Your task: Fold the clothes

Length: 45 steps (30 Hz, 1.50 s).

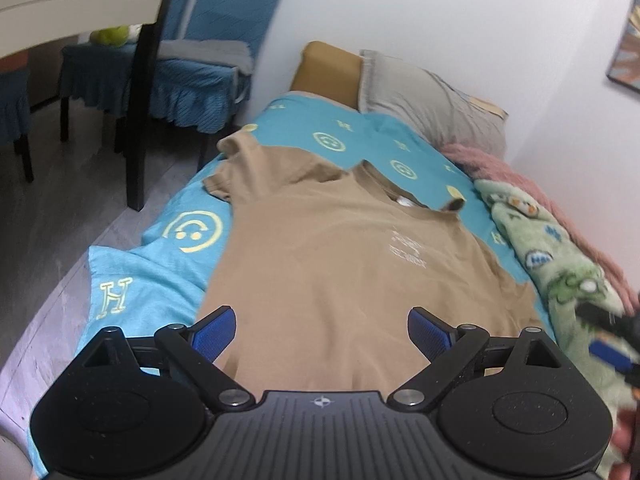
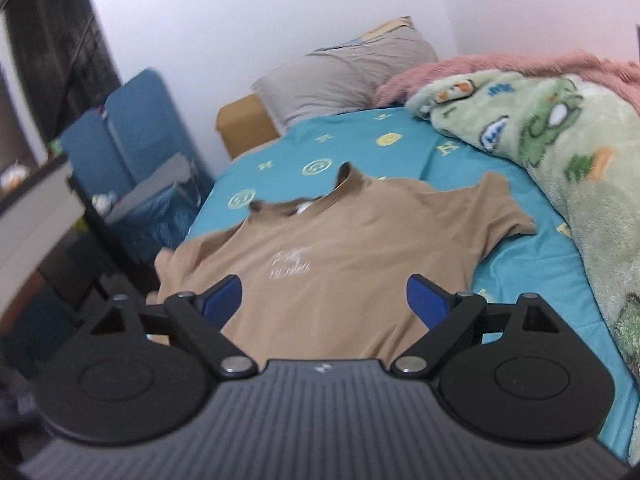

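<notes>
A tan T-shirt lies spread face up on a bed covered by a turquoise sheet printed with yellow smiley faces and H letters. In the left wrist view the shirt fills the middle, its collar toward 1 o'clock and one short sleeve reaching out toward 11 o'clock, with a small pale print on the chest (too blurred to read). The left claw hangs over the shirt's lower hem with its blue-padded fingers spread wide and nothing between them. At 3 o'clock in that view the right claw shows only as a dark, blurred shape at the edge of the frame. In the right wrist view the right claw is likewise wide apart and holds nothing, poised above the lower half of the shirt, whose collar points to 12 o'clock and whose other sleeve lies toward 2 o'clock. A green fleece blanket with cartoon figures is bunched along the bed at 2 to 3 o'clock, a pink fluffy blanket behind it, and a grey pillow rests at the head of the bed near 12 o'clock. Beside the bed at 10 o'clock stand chairs with blue covers.
</notes>
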Motion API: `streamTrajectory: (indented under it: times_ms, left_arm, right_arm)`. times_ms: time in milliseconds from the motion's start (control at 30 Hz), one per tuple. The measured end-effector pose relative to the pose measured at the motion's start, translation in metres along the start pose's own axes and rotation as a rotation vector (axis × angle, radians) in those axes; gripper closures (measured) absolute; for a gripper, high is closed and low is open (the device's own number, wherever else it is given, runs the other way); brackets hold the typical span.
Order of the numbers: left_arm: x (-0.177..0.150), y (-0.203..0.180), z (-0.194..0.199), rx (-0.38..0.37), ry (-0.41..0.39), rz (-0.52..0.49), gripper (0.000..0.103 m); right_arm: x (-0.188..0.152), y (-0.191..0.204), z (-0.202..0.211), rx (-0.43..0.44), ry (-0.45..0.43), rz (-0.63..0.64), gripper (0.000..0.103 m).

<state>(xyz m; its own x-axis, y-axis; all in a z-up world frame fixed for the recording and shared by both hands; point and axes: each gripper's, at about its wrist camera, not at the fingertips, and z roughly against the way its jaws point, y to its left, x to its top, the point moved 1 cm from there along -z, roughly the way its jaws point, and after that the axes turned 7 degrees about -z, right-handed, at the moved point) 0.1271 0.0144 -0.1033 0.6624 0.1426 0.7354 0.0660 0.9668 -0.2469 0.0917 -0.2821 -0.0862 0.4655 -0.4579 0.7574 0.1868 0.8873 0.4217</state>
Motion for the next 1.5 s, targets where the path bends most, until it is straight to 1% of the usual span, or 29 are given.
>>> streamTrajectory:
  times_ms: [133,200,233,267,333,367,500,567,633,667,700,733,767,833,867,900,967,1067,1133,1167,1233,1300,1400,1500]
  left_arm:
    - [0.028,0.021,-0.032,0.071,0.008,-0.006,0.008]
    - [0.043,0.040,-0.056,0.093,0.034,0.046,0.008]
    - [0.050,0.052,-0.068,0.084,0.042,0.096,0.013]
    - [0.054,0.066,-0.081,0.060,0.047,0.165,0.016]
    - [0.064,0.095,-0.106,0.010,0.058,0.303,0.025]
    - [0.068,0.108,-0.118,-0.007,0.061,0.365,0.026]
    - [0.079,0.141,-0.161,0.046,0.032,0.484,0.029]
    - [0.085,0.150,-0.180,0.073,0.019,0.483,0.032]
    - [0.087,0.157,-0.195,0.077,-0.006,0.494,0.044]
    - [0.087,0.159,-0.201,0.071,-0.011,0.502,0.047]
    - [0.087,0.162,-0.207,0.066,-0.016,0.510,0.055]
    - [0.087,0.164,-0.212,0.060,-0.024,0.514,0.059]
    - [0.088,0.164,-0.215,0.050,-0.043,0.500,0.063]
    - [0.091,0.162,-0.223,0.012,-0.044,0.460,0.083]
    - [0.093,0.159,-0.226,0.004,-0.040,0.431,0.088]
    - [0.095,0.154,-0.227,0.001,-0.039,0.396,0.096]
    - [0.098,0.147,-0.224,0.011,-0.066,0.358,0.097]
    - [0.102,0.153,-0.217,0.057,-0.102,0.396,0.098]
    - [0.105,0.158,-0.212,0.097,-0.116,0.403,0.098]
    - [0.107,0.158,-0.210,0.113,-0.115,0.396,0.098]
    - [0.113,0.151,-0.203,0.145,-0.111,0.351,0.098]
    - [0.124,0.133,-0.193,0.174,-0.129,0.247,0.098]
    - [0.143,0.090,-0.176,0.199,-0.176,0.010,0.098]
    - [0.155,0.032,-0.160,0.176,-0.207,-0.218,0.098]
  right_arm:
    - [-0.010,0.012,-0.001,-0.002,-0.039,0.040,0.012]
    - [-0.011,0.008,-0.009,-0.010,-0.059,0.026,0.012]
    - [-0.012,0.007,-0.012,-0.014,-0.068,0.019,0.012]
    - [-0.013,0.004,-0.017,-0.015,-0.071,0.007,0.012]
    - [-0.012,-0.002,-0.028,-0.008,-0.059,-0.031,0.012]
    - [-0.012,-0.005,-0.034,-0.004,-0.053,-0.050,0.012]
    - [-0.013,-0.009,-0.061,-0.010,-0.029,-0.055,0.012]
    - [-0.014,-0.013,-0.075,-0.013,-0.016,-0.062,0.012]
    - [-0.015,-0.017,-0.089,-0.011,0.000,-0.074,0.012]
    - [-0.016,-0.020,-0.095,-0.010,0.010,-0.083,0.012]
    - [-0.016,-0.023,-0.101,-0.009,0.020,-0.092,0.012]
    - [-0.017,-0.025,-0.107,-0.008,0.030,-0.101,0.012]
    - [-0.017,-0.028,-0.113,-0.007,0.041,-0.112,0.012]
    - [-0.019,-0.032,-0.120,-0.004,0.063,-0.134,0.012]
    - [-0.020,-0.033,-0.123,-0.004,0.070,-0.141,0.012]
    - [-0.021,-0.034,-0.124,-0.004,0.075,-0.145,0.012]
    - [-0.022,-0.035,-0.124,-0.001,0.079,-0.148,0.012]
    - [-0.021,-0.035,-0.121,-0.005,0.075,-0.146,0.012]
    - [-0.020,-0.035,-0.119,-0.009,0.070,-0.145,0.012]
    - [-0.019,-0.035,-0.119,-0.013,0.066,-0.145,0.012]
    - [-0.018,-0.035,-0.118,-0.021,0.060,-0.145,0.012]
    - [-0.017,-0.035,-0.117,-0.027,0.057,-0.143,0.012]
    - [-0.015,-0.035,-0.116,-0.032,0.056,-0.143,0.012]
    - [-0.011,-0.037,-0.111,-0.025,0.050,-0.158,0.012]
